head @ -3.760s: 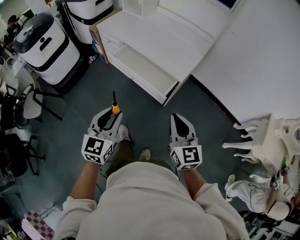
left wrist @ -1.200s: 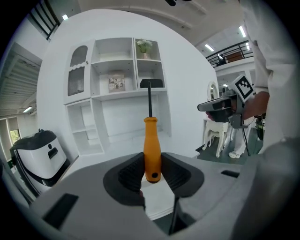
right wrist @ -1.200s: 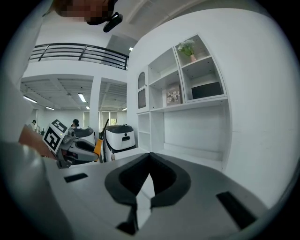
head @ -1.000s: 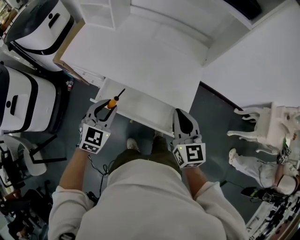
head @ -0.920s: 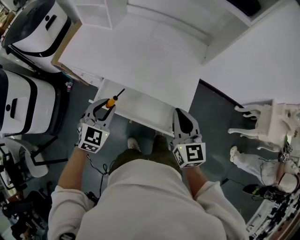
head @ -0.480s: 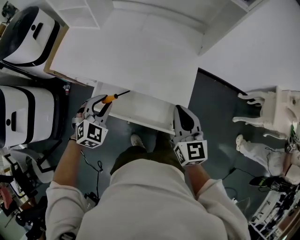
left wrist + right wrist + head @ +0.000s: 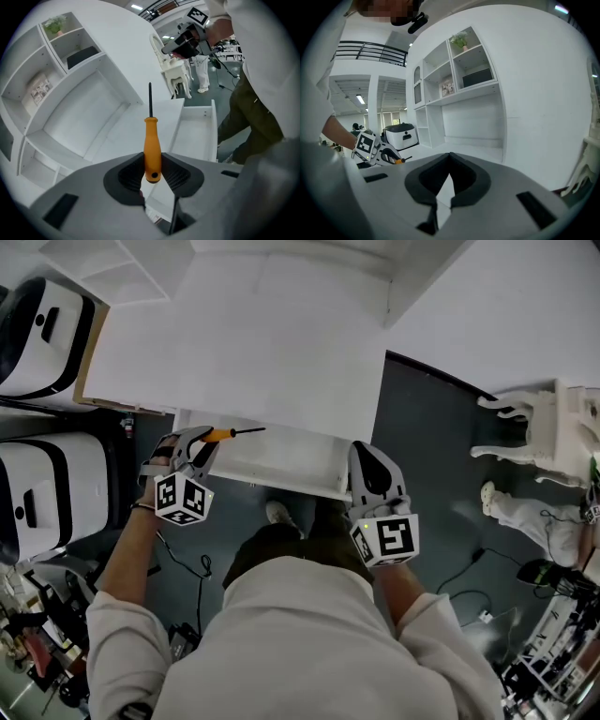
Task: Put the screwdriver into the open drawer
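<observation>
An orange-handled screwdriver (image 7: 225,434) (image 7: 152,149) with a thin black shaft is clamped in my left gripper (image 7: 199,442) (image 7: 153,169), which is shut on its handle. The shaft points right, over the left end of the open white drawer (image 7: 281,463) (image 7: 194,129). My right gripper (image 7: 367,470) (image 7: 449,174) is shut with nothing in it and hangs at the drawer's right front corner. In the right gripper view the left gripper (image 7: 388,154) with the screwdriver shows small at the left.
The drawer juts from a white desk (image 7: 244,343) with shelves (image 7: 70,42) above. Two white-and-black machines (image 7: 33,493) stand at the left. A white ornate chair (image 7: 553,427) stands at the right. A black cable (image 7: 469,568) lies on the dark floor.
The person has walked up to the desk. My left gripper has swung the screwdriver from pointing up to pointing right over the drawer's left end. The right gripper stays at the drawer's right corner.
</observation>
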The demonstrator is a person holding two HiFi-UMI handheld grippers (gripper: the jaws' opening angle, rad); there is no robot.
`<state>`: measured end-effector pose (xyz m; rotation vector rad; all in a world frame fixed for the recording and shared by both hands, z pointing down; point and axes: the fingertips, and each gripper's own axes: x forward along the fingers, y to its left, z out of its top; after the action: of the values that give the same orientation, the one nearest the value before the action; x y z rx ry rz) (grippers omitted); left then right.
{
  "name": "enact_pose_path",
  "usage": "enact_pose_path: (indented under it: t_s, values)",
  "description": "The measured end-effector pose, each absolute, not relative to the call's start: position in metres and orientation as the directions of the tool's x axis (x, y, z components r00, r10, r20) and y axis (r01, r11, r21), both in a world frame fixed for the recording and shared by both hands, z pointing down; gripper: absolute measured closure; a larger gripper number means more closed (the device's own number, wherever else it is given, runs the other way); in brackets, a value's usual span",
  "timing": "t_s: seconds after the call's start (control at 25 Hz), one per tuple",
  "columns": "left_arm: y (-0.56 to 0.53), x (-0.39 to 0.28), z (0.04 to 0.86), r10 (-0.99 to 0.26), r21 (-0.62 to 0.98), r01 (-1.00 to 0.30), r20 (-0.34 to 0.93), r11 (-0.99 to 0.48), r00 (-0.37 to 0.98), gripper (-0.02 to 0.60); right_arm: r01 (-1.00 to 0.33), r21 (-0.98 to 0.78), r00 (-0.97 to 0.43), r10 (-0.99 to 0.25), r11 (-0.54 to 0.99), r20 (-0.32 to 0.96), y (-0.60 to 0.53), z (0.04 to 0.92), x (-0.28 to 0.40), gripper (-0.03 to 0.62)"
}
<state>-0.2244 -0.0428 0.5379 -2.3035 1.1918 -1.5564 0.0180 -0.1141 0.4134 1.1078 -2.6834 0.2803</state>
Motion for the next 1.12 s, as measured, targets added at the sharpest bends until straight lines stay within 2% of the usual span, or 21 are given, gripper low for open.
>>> enact_pose_path:
  t_s: [0.48, 1.12]
  values:
    - [-0.055, -0.212, 0.601, -0.532, -0.465, -0.337, 0.835, -0.819, 0.141, 0.469, -0.759, -0.098, -0.637, -0.703, 0.644, 0.317, -0.123, 0.428, 0.052, 0.591]
    - [-0.057, -0.205, 0.671, -0.389, -0.349, -0.241, 0.910, -0.906, 0.142, 0.469, -0.806, -0.100, -0.578, -0.738, 0.584, 0.348, -0.131, 0.441, 0.070, 0.591]
